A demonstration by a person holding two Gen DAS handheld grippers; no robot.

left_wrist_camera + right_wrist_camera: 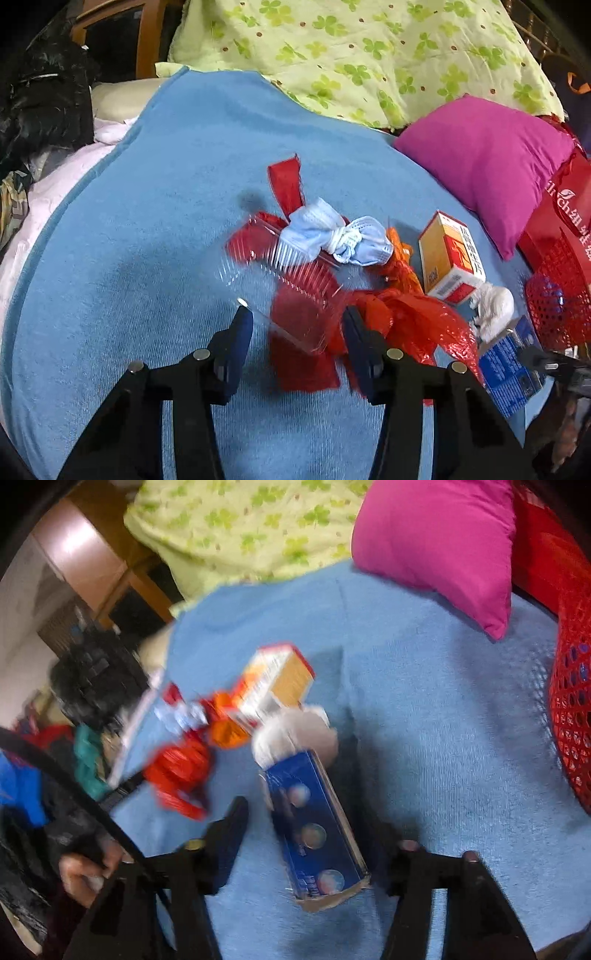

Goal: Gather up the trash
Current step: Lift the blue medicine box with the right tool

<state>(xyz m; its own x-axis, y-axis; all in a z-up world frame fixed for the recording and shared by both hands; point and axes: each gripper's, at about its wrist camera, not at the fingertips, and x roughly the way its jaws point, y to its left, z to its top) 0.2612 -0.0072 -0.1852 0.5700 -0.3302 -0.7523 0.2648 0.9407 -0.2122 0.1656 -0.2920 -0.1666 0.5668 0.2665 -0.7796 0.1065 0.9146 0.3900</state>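
Observation:
Trash lies on a blue blanket [147,221]. In the left wrist view my left gripper [297,328] is open, its jaws on either side of a clear plastic container [280,280] lying over a red ribbon [286,184]. A crumpled blue face mask [332,232], red plastic wrap [406,317], a yellow and red box [448,254], white tissue [493,306] and a blue box [511,373] lie to the right. In the blurred right wrist view my right gripper [314,830] is open around the blue box [314,827]. The tissue [295,734] lies just beyond it.
A red mesh basket [572,720] stands at the right, also showing in the left wrist view [557,295]. A magenta pillow [487,162] and a green floral quilt [369,55] lie at the back. A red bag [569,206] and dark clutter [40,103] flank the blanket.

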